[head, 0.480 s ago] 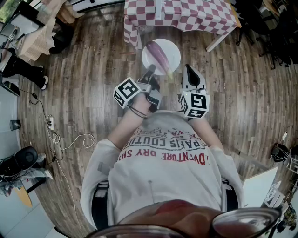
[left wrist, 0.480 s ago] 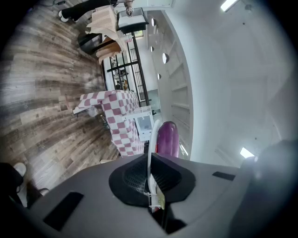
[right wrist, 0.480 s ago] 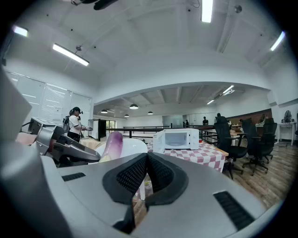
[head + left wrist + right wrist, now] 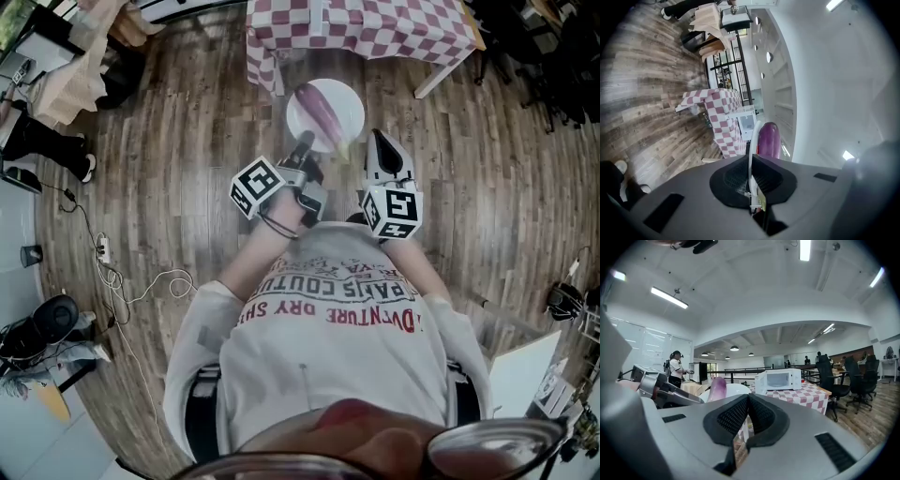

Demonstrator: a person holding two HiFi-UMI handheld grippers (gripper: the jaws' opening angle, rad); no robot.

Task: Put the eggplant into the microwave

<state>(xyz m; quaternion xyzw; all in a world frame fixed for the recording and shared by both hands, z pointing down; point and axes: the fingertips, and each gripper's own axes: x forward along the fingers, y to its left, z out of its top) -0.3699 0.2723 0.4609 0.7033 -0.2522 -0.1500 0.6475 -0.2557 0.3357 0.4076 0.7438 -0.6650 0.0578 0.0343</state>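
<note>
So the left gripper (image 4: pixel 303 147) was clamped on the rim of the round white plate (image 4: pixel 350 101) with the long purple eggplant (image 4: pixel 319 109) lying on it, the right gripper (image 4: pixel 382 142) closed on nothing, the white boxy microwave (image 4: pixel 778 379) well apart ahead.

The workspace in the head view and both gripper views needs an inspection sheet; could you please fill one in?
Surface: table with a checked cloth, standing on a wooden floor.
Job's things: eggplant lies on a white plate; microwave on the table, door looks closed.
Clutter: dark gear on the floor at the left.
Grippers: left gripper shut on the plate's rim; right gripper shut and empty, beside the plate.
Cables: white cable and power strip on the floor at the left.
Surroundings: office chairs; a person stands far off.
</note>
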